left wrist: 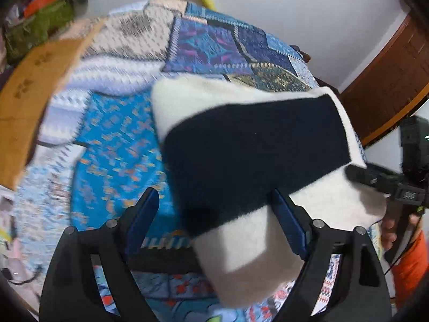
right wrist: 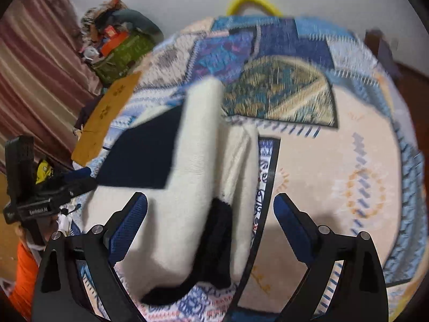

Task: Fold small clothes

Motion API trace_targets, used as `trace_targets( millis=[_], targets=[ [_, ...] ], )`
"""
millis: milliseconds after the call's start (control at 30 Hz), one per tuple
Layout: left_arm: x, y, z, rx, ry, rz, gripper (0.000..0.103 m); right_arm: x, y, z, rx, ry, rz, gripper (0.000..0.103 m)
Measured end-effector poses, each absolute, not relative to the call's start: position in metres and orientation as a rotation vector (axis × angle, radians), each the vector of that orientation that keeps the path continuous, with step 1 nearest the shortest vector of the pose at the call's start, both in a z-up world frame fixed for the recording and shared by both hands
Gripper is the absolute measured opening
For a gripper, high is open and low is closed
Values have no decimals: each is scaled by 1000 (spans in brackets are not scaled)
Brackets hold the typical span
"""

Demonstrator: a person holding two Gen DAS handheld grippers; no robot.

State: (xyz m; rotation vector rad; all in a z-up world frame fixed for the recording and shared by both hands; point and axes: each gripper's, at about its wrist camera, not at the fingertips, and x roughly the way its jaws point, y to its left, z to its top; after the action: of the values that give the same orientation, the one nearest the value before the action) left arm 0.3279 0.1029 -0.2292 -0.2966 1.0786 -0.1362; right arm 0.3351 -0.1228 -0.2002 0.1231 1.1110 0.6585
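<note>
A soft, fuzzy white garment with a broad navy-black band (left wrist: 254, 147), already doubled over into a thick bundle, sits above a patchwork bedspread in blues, creams and golds (left wrist: 118, 139). Both views are blurred, so fine detail is uncertain.

From the left wrist camera, the left gripper (left wrist: 215, 204) has its blue-padded fingers spread wide. The bundle lies between them, leaning toward the finger at 4 o'clock and appearing to touch it; the finger at 8 o'clock stands apart from the cloth. At 3 o'clock the other black tool reaches the garment's far edge, though whether it pinches there cannot be told from this view.

From the right wrist camera, the right gripper (right wrist: 210, 204) also has its fingers well apart. The folded garment (right wrist: 193, 166) runs from 11 o'clock down to 6 o'clock between them, closer to the finger at 8 o'clock, with a dark layer showing inside the fold. The finger at 4 o'clock is clear of it.

The step looks like a fold midway: the piece seems lifted or tipped over. Next, it probably needs laying flat on the bedspread and pressing, keeping the layers aligned so the thick bundle does not spring open.
</note>
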Motion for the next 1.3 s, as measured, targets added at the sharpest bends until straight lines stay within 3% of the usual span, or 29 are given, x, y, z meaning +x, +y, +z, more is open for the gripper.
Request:
trace_targets(
  millis=[167,233,267,333,400,633,667,700,800,867,933,1000,1033,1067,1167,1233,1300],
  targets=[
    [340,97,-244,-373,1108,-187,91,345,-119,-229,217,1184,699,92],
    [344,96,-247,-381,1120,-194,91,343,-116,-227,213,1173,714,79],
    [344,95,-246,-380,1119,-197,87,341,-114,-225,213,1176,738,69],
    [342,94,-239,-364,1105,-211,74,337,-112,-218,198,1169,734,58],
    [337,91,-229,-337,1082,-213,57,333,-110,-211,178,1162,723,45],
    [312,100,-178,-261,974,-205,24,310,-99,-172,162,1090,740,37],
    [308,104,-170,-260,961,-209,7,308,-94,-167,164,1083,750,37],
    [304,108,-162,-280,945,-253,0,307,-92,-163,165,1076,756,36],
    [294,110,-137,-252,894,-282,0,297,-73,-149,161,1051,810,36],
    [291,110,-134,-198,888,-231,4,288,-57,-143,120,1021,807,36],
    [292,119,-143,-203,922,-201,16,285,-46,-144,83,1019,786,36],
    [295,130,-158,-222,958,-165,50,288,-50,-151,98,1033,772,36],
    [296,137,-168,-234,970,-138,59,291,-55,-156,115,1046,759,36],
    [298,142,-177,-246,983,-117,65,295,-61,-162,125,1061,743,36],
    [304,150,-212,-319,1066,-133,66,302,-74,-176,140,1100,709,36],
    [310,154,-232,-424,1108,-184,73,304,-79,-184,131,1117,705,36],
    [317,155,-248,-528,1133,-234,90,302,-83,-190,116,1123,708,37]
  ],
)
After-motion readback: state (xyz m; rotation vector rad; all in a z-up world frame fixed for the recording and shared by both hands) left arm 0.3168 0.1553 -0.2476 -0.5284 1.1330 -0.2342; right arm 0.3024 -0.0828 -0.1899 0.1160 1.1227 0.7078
